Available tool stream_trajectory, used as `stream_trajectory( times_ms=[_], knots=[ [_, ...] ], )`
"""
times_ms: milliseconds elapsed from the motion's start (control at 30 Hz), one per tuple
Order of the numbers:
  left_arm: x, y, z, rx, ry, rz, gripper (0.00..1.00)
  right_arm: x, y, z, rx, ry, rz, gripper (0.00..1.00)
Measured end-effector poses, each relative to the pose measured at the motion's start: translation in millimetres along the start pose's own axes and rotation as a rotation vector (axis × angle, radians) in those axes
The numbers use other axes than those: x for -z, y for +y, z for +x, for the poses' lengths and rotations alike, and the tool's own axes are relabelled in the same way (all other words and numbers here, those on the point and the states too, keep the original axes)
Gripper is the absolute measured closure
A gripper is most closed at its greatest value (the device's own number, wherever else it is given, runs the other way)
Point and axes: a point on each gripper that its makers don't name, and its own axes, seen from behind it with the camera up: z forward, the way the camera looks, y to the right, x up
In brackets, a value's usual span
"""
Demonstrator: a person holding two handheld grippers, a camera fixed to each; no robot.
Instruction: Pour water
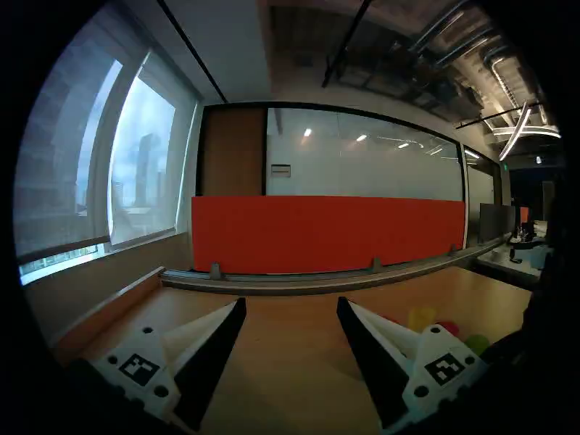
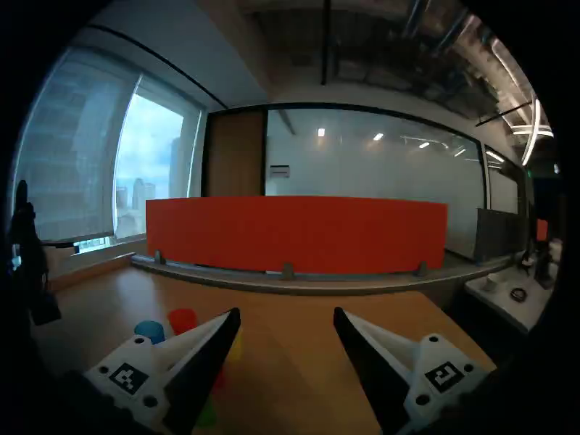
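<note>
Fingers (image 1: 214,348) of my left gripper (image 1: 290,304) are spread wide with nothing between them, and the right gripper (image 2: 285,313) is spread and empty too. Both hover low over the desk (image 1: 290,384), facing the orange divider (image 1: 326,232).

I judge this to be the very start: nothing is grasped and no pour is under way. The task's things are the small cups. In the left gripper view a yellow cup (image 1: 421,317), a red cup (image 1: 450,328) and a green cup (image 1: 476,344) sit just past my right-hand finger, partly hidden by it. Whether any of them holds water I cannot tell from this low angle.

The next move, as I see it, calls for picking the source cup, swinging one gripper round so the cup sits between the fingers, then closing on its wall without tipping it.

The right gripper view adds a blue cup (image 2: 150,331) near the red one, on the left side of its frame, which the left gripper view hides. It also shows a dark shape (image 2: 25,246) at the far left that I cannot identify. The left gripper view gives the clearer look at the green cup.
</note>
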Motion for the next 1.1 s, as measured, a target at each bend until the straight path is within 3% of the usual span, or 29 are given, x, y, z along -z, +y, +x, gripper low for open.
stream_trajectory(
  times_ms=[300, 500, 867, 1100],
  knots=[
    [-0.1, 18.1, 57.4, 0.001, 0.035, -0.082, 0.07, -5.4, -6.3, 43.0, 0.005, 0.002, 0.048, 0.0],
    [4.0, 39.1, 70.0, 0.002, 0.019, -0.171, 0.07, -4.3, -15.9, 54.0, 0.009, 0.003, 0.1, 0.0],
    [9.7, 85.0, 65.6, 0.008, -0.022, -0.39, 0.07, 4.3, -62.4, 53.4, 0.041, -0.005, 0.326, 0.0],
    [17.0, 113.2, 69.6, 0.035, -0.026, -0.525, 0.07, 20.4, -98.8, 62.1, 0.011, 0.004, 0.505, 0.01]
  ],
)
